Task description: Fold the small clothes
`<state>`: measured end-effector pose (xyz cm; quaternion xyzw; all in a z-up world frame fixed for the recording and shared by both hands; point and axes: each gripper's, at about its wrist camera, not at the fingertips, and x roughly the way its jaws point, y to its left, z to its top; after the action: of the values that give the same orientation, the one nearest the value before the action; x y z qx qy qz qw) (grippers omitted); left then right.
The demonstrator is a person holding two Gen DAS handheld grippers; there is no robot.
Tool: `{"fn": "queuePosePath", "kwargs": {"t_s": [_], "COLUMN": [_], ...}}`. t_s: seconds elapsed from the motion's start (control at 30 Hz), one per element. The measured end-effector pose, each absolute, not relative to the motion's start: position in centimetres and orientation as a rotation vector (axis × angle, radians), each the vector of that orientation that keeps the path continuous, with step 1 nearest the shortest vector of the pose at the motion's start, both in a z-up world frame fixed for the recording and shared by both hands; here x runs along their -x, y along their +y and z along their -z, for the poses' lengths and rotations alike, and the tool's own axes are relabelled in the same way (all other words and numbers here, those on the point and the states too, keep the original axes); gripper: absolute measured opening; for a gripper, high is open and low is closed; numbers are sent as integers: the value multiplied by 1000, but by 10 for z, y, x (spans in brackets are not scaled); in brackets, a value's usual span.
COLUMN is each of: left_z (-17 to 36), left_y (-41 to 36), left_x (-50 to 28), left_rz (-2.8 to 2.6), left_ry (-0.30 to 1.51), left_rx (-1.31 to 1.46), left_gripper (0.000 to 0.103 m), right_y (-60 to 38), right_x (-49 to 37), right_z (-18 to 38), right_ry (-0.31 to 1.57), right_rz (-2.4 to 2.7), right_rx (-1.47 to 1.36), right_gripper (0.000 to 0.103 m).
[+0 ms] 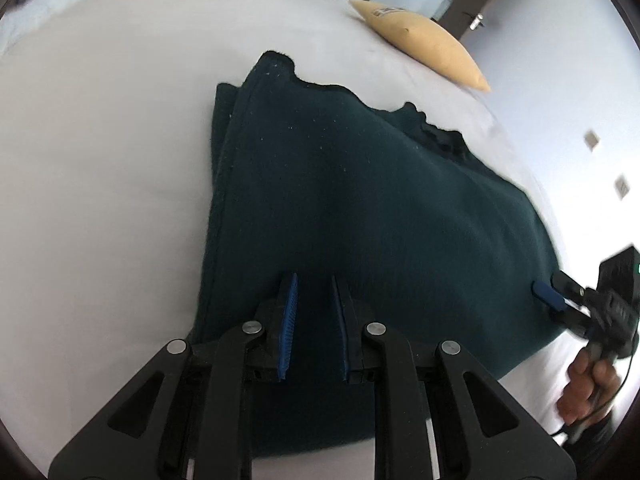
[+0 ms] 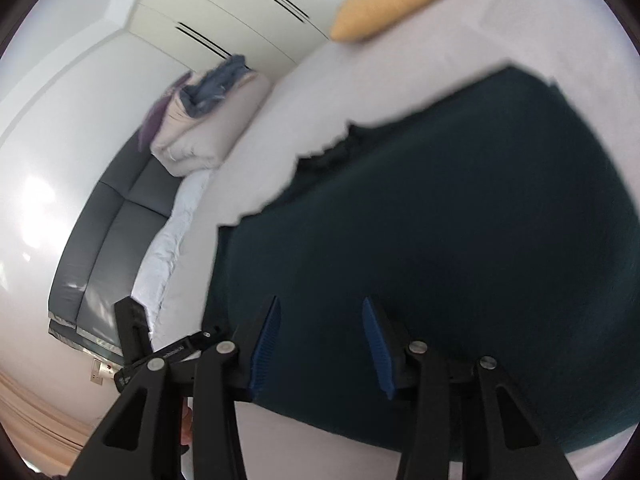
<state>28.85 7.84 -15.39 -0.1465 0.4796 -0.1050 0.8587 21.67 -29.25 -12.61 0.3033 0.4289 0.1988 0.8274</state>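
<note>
Dark teal knit garment (image 1: 360,208) lies part-folded on the white bed sheet (image 1: 100,160), ready for your next fold.
L wrist view: your left gripper (image 1: 314,320) hangs over its near edge, jaws narrow w/ nothing between. R wrist view: your right gripper (image 2: 320,340) sits mid-wide, empty, low over the cloth, prob. to pinch the hem.

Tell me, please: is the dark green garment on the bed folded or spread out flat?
Folded at least once. In the left wrist view the dark green garment shows doubled layers stacked along its left edge, on the white bed. How many folds, I cannot tell.
</note>
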Motion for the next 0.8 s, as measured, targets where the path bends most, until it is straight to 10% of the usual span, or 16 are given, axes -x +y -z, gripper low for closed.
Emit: {"fn": "queuePosePath", "kwargs": {"t_s": [0.2,0.8], "left_z": [154,160], "left_y": [68,66], "left_x": [-282,-272], "left_rz": [208,207], "left_ry": [1005,988], "left_rx": [234,225], "left_gripper": [17,17], "right_y": [-364,-208], "right_x": [-181,-209], "right_z": [143,137], "right_ry": [794,972], "right_rz": [-254,-484], "right_rx": [-853,-686], "right_gripper": [22,53]}}
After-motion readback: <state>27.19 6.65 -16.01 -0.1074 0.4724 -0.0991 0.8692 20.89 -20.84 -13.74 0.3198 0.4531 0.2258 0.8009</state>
